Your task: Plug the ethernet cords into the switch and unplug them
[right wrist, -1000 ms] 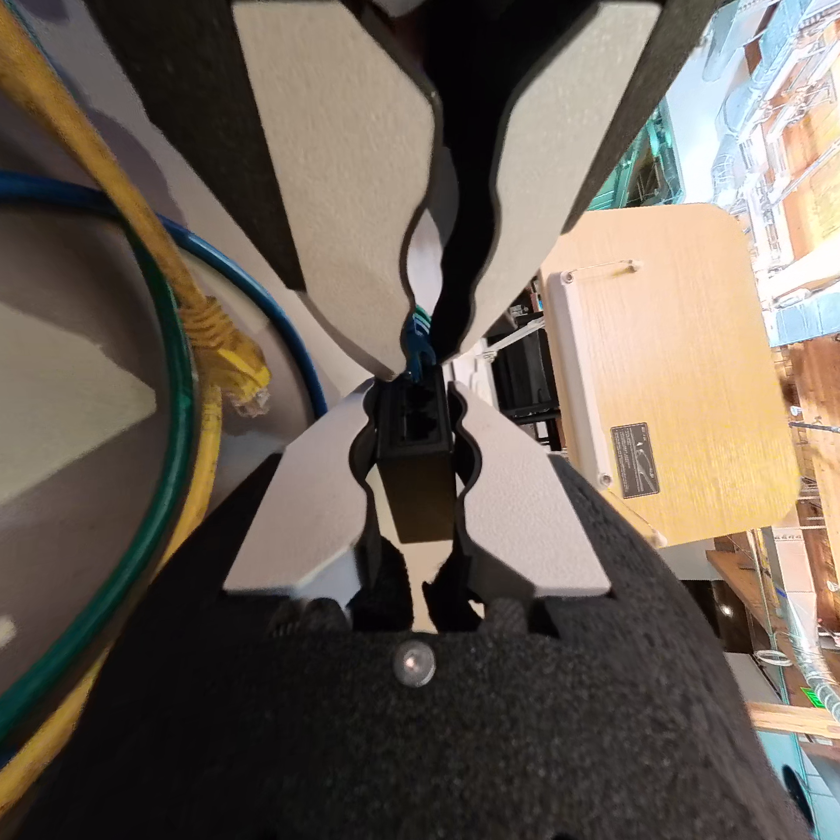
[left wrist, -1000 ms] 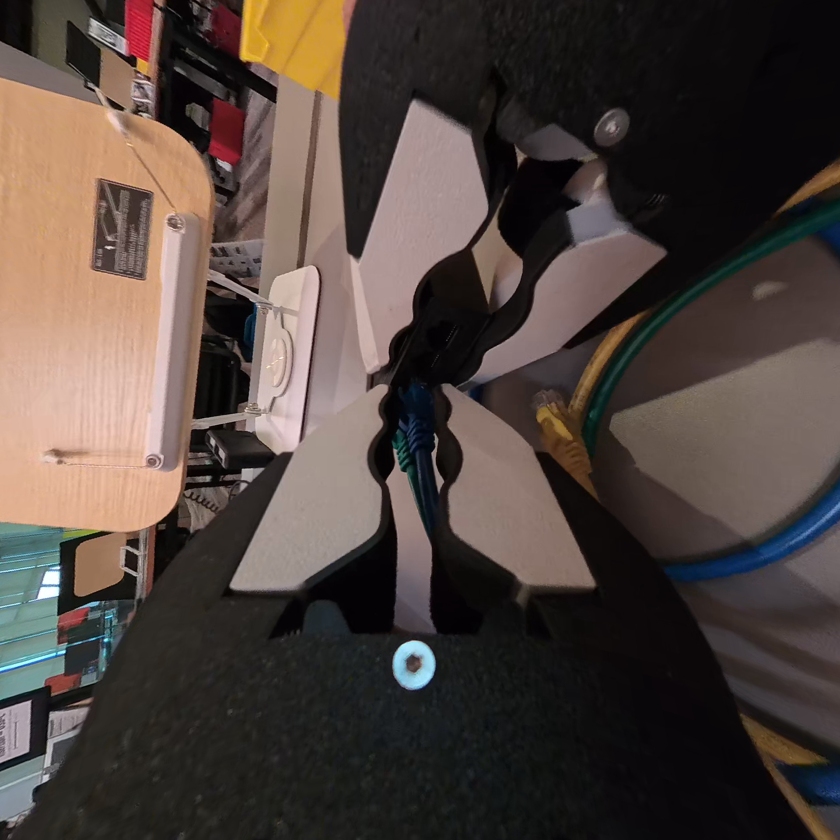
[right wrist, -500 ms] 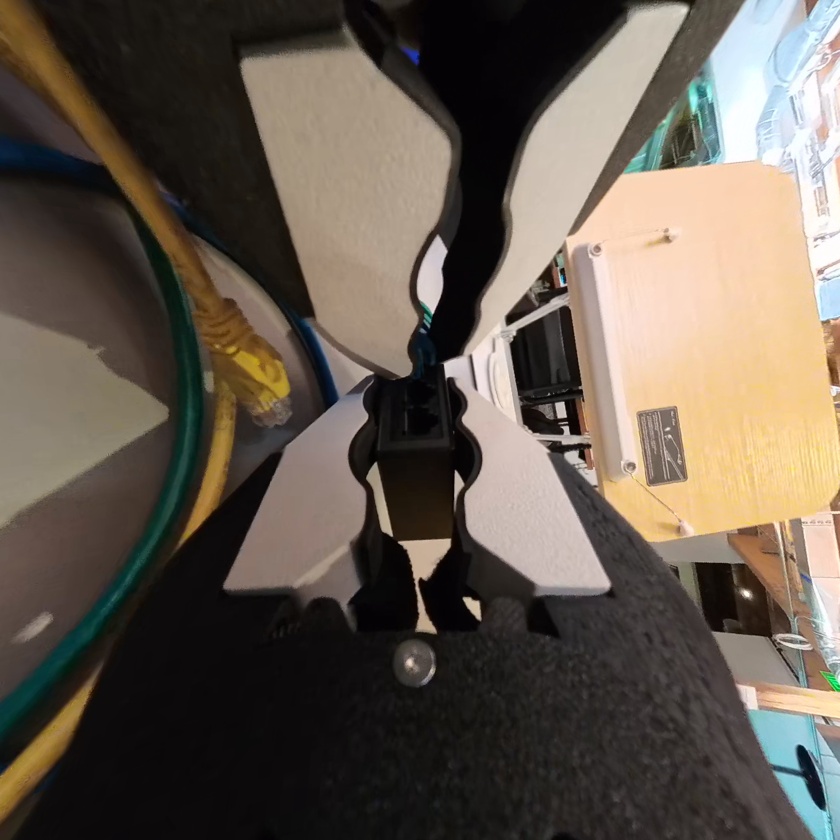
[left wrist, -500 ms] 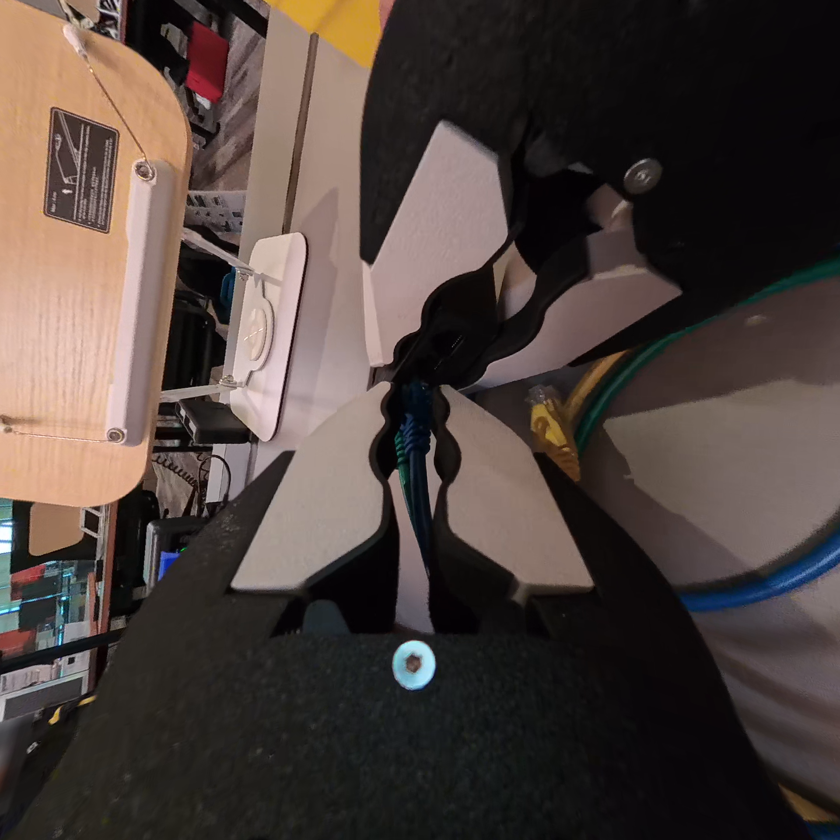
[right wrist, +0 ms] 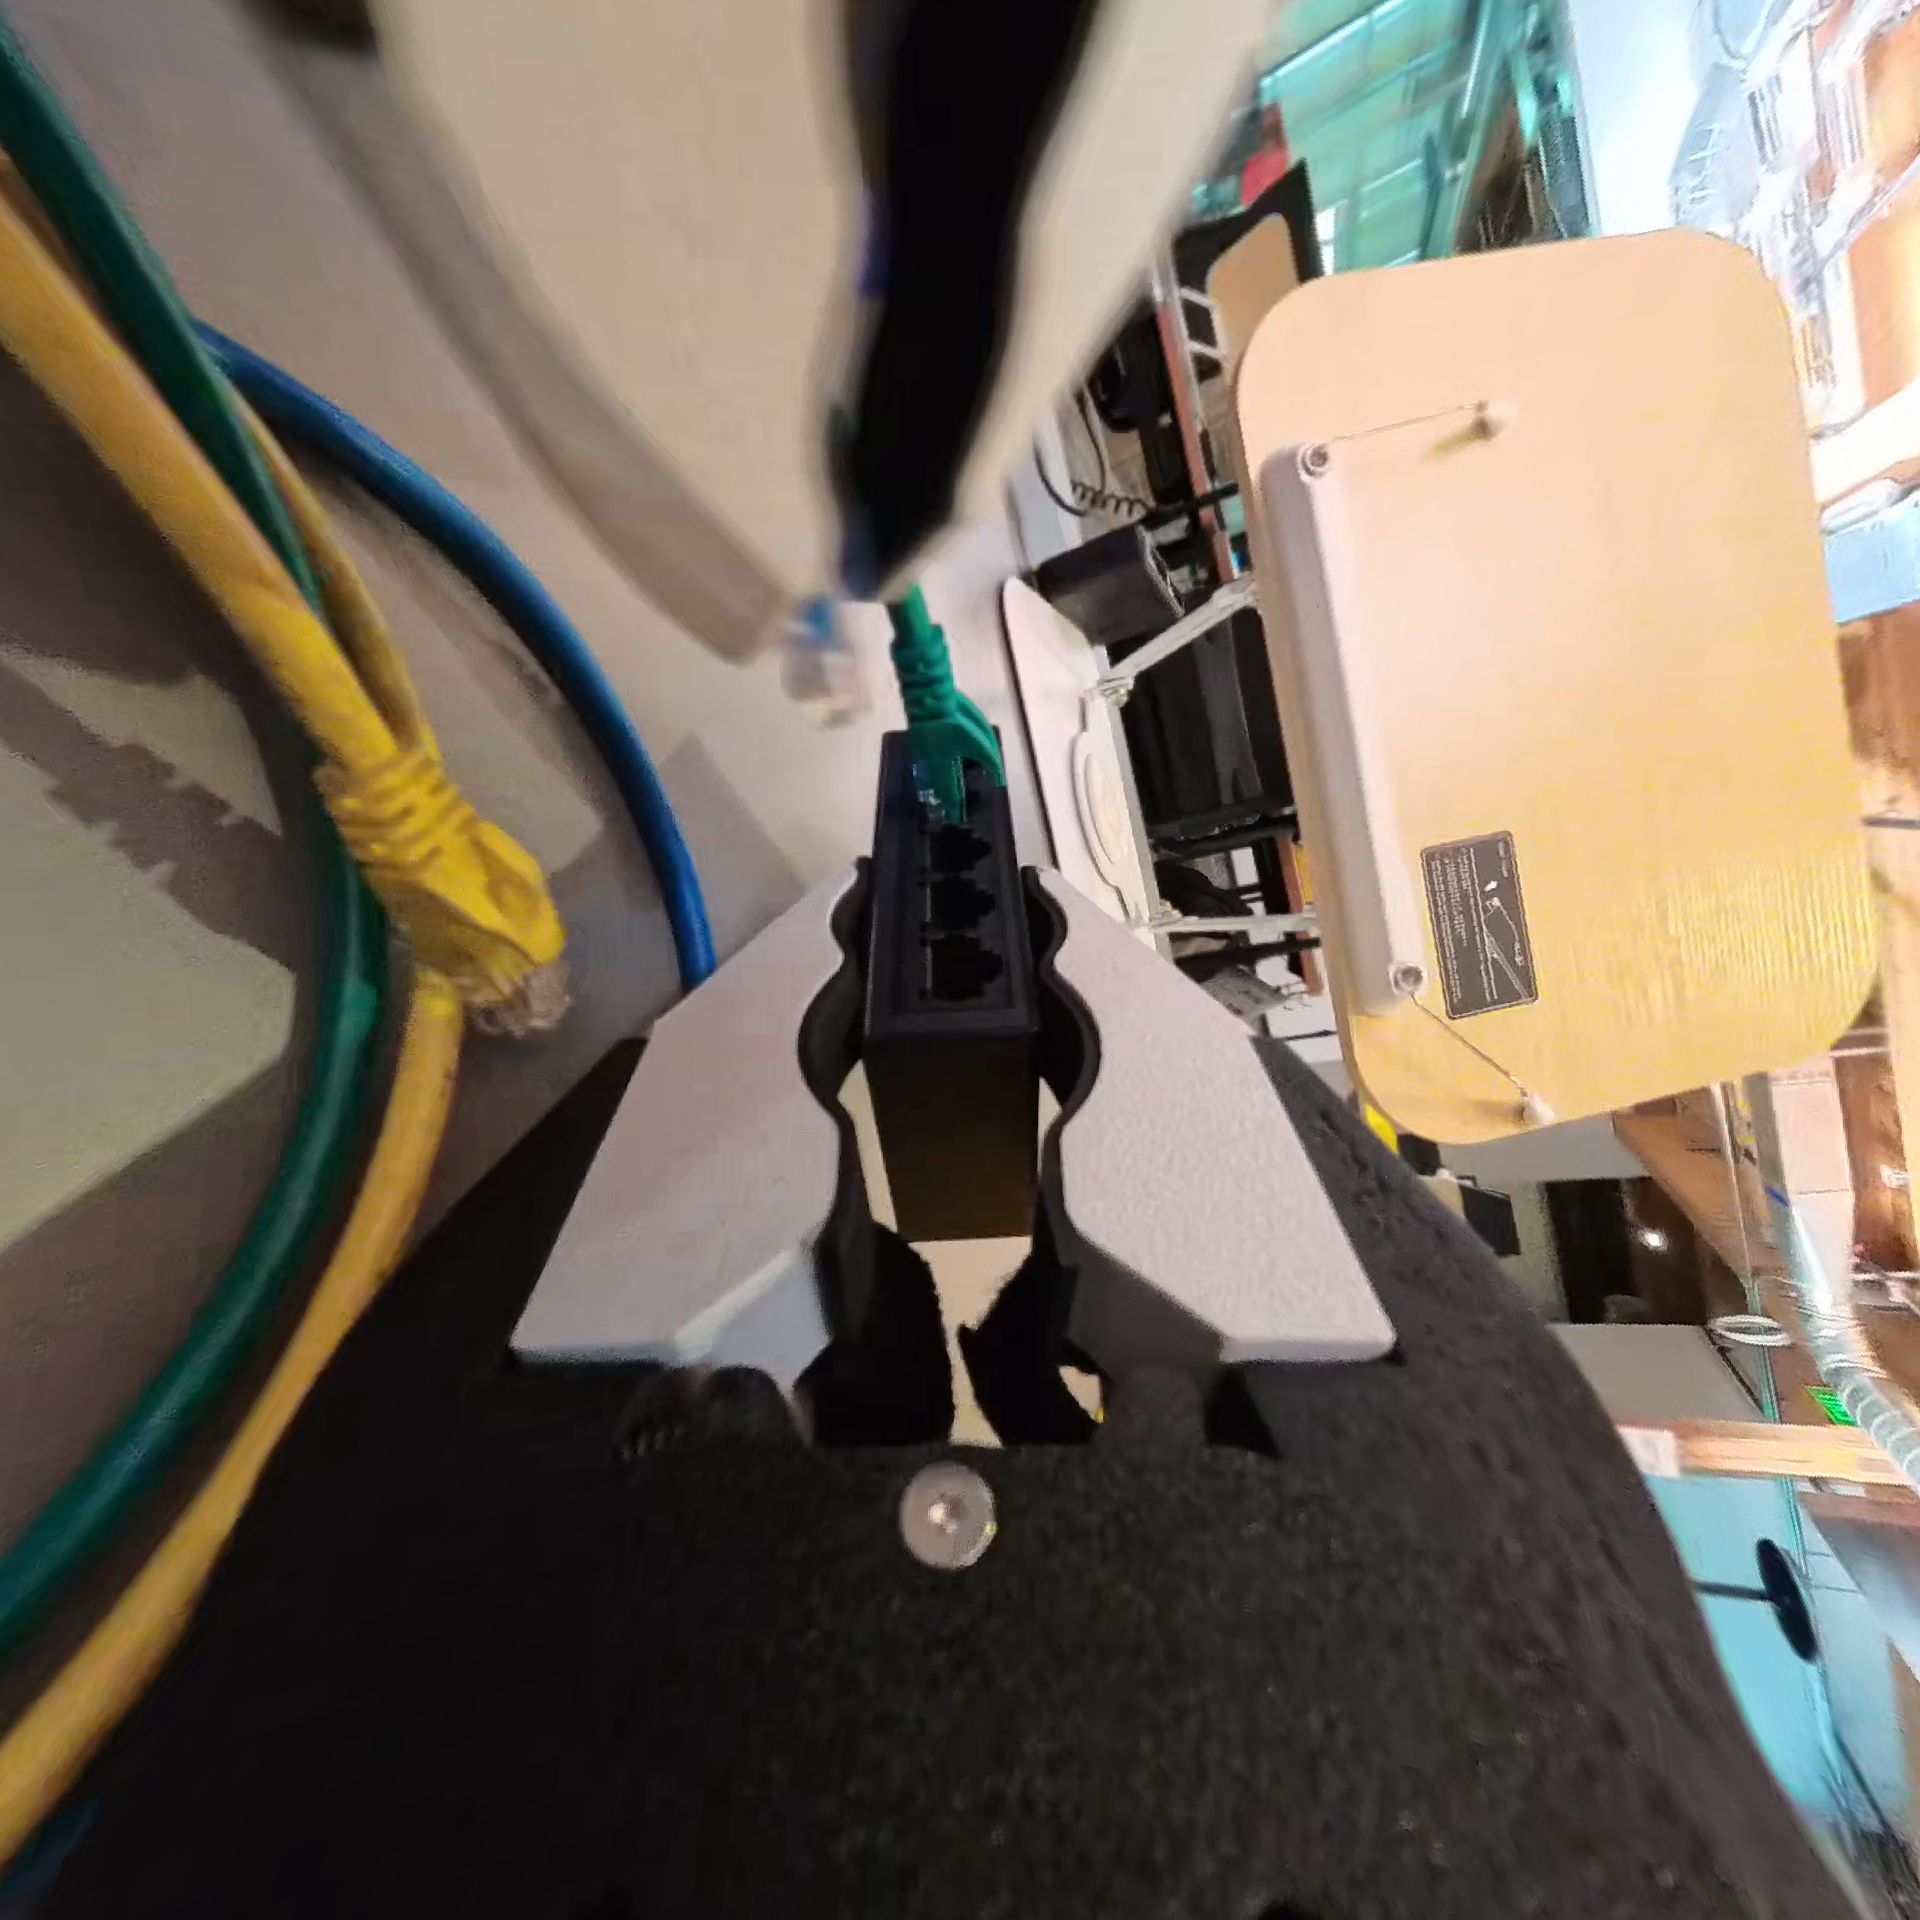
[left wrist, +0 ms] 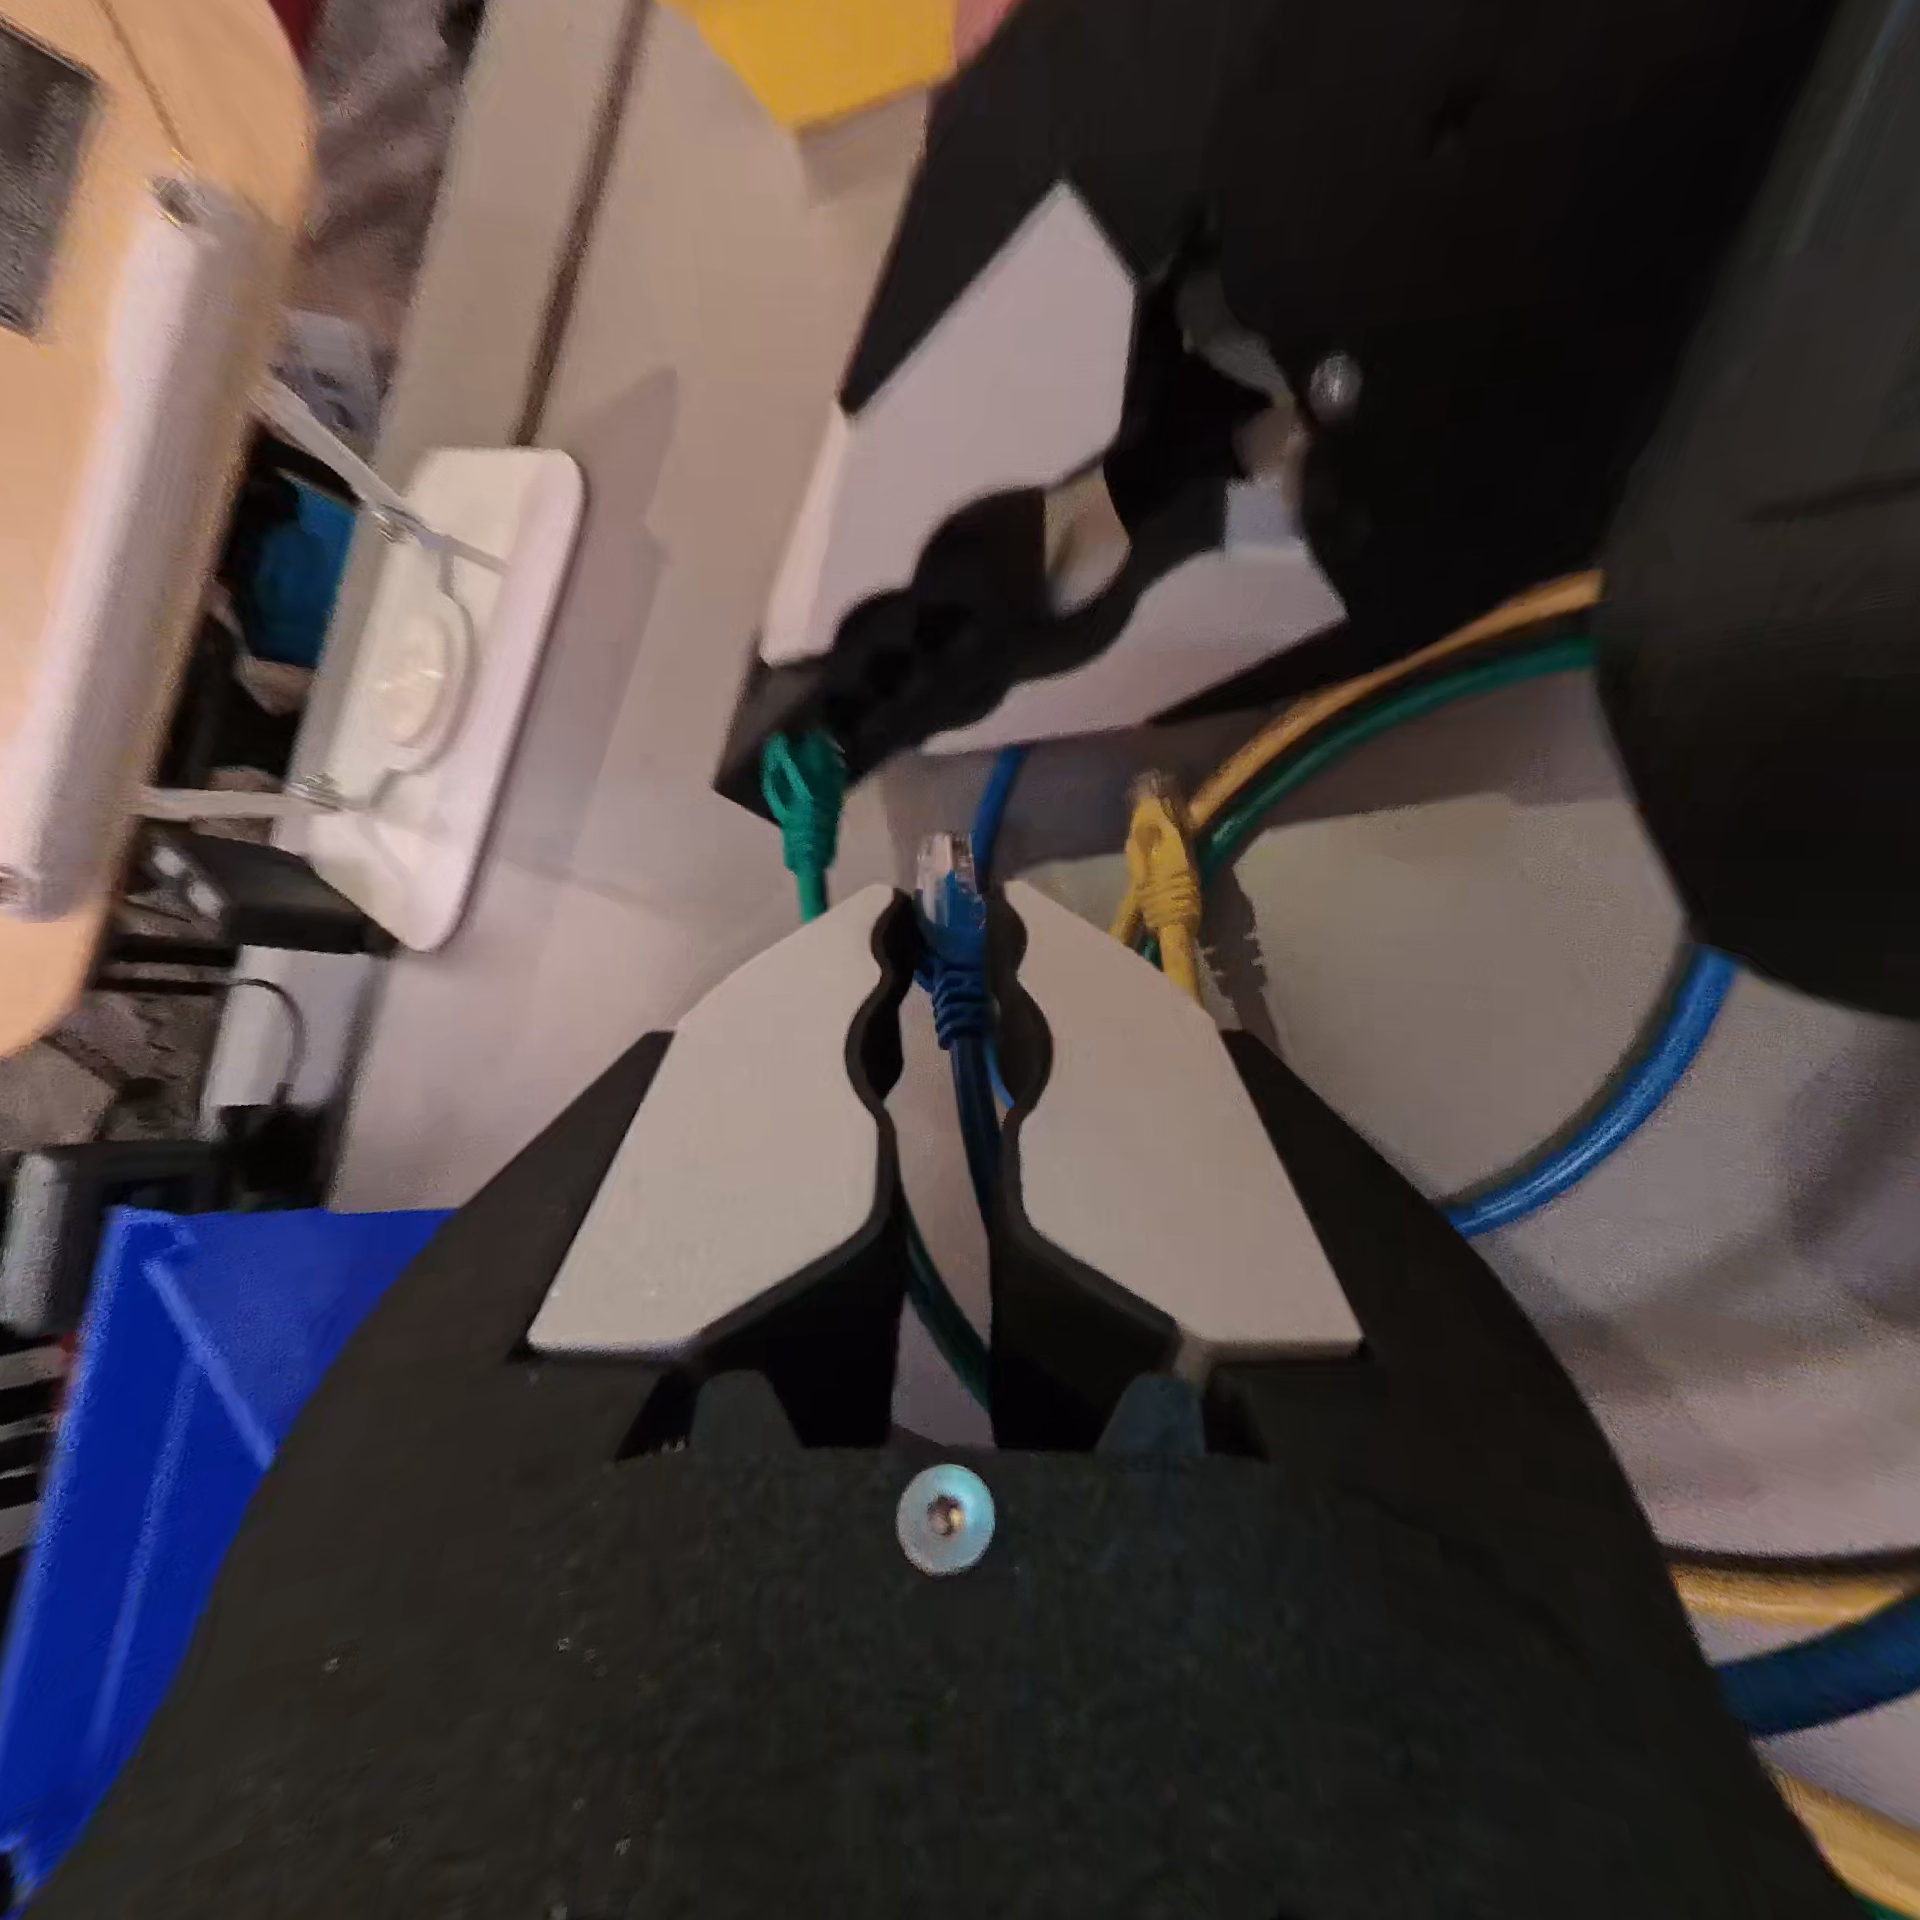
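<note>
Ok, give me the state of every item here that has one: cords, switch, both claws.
blue cord: unplugged, plug clear of the switch, held in the left claw
green cord: plugged into the switch
yellow cord: unplugged, loose on the table
switch: gripped in the right claw, three ports visibly empty
left claw: shut on blue cord
right claw: shut on switch

A workshop or storeroom. Metal shelving (right wrist: 1195,416) crowded with dark gear stands at one o'clock past the pale bench (right wrist: 156,935). A blue storage bin (left wrist: 156,1455) sits at eight o'clock, a yellow bin (left wrist: 821,52) at twelve. Loose network cables (right wrist: 343,1091) in yellow, green and blue coil on the bench at nine o'clock.
</note>
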`<state>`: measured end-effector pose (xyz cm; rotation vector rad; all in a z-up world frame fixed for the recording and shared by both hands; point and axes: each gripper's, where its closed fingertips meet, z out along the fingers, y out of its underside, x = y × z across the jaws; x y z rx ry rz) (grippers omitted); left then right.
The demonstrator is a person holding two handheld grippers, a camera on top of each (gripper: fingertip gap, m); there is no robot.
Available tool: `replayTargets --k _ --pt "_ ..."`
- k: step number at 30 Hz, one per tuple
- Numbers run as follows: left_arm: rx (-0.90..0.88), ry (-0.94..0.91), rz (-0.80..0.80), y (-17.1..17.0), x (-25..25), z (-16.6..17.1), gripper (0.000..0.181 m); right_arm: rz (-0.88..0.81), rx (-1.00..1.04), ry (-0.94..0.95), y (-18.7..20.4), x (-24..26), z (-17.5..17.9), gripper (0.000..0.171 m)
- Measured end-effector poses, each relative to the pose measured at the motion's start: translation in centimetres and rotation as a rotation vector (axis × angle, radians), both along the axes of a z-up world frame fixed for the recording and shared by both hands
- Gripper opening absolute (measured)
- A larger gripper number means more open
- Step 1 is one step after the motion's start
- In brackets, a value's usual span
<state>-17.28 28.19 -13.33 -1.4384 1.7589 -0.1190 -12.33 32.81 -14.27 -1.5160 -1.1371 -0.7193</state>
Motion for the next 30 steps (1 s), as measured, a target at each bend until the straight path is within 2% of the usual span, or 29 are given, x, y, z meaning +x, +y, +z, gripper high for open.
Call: replayTargets --k 3,4,6,11,13,16,22,25,28,30 --pt "-0.047 0.001 -0.030 -0.6 0.1 -1.4 0.015 0.005 0.009 -0.029 0.0 0.4 -0.1 0.028" --pt "-0.042 -0.019 -0.034 -0.7 0.2 -1.2 0.024 0.022 0.002 -0.027 -0.1 0.1 -0.2 0.028" --pt "-0.075 -0.097 -0.054 -1.2 0.8 0.1 0.033 0.040 0.004 -0.014 -0.2 -0.4 -0.1 0.028" --pt "-0.123 -0.195 -0.116 -1.4 1.1 4.6 0.029 0.078 -0.020 0.050 -0.4 -0.7 0.3 0.028" --pt "-0.055 -0.147 -0.118 -0.5 0.8 5.3 0.029 0.095 -0.024 0.068 -0.6 -1.0 0.7 0.028" --pt "0.143 0.031 -0.139 1.1 0.4 3.9 0.028 0.134 -0.004 0.095 -1.1 -2.0 1.8 0.028" --pt "0.271 0.141 -0.203 1.8 0.6 2.4 0.022 0.154 0.008 0.039 -1.5 -2.8 1.6 0.028" --pt "0.255 0.144 -0.208 1.5 0.7 2.4 0.025 0.161 0.000 0.033 -1.5 -2.9 1.4 0.028" --pt "0.131 0.084 -0.203 0.1 1.1 2.9 0.030 0.156 0.002 0.032 -1.5 -2.9 1.4 0.028" --pt "0.114 0.101 -0.190 -0.2 1.1 2.4 0.030 0.155 0.005 0.039 -1.5 -2.9 1.6 0.028"
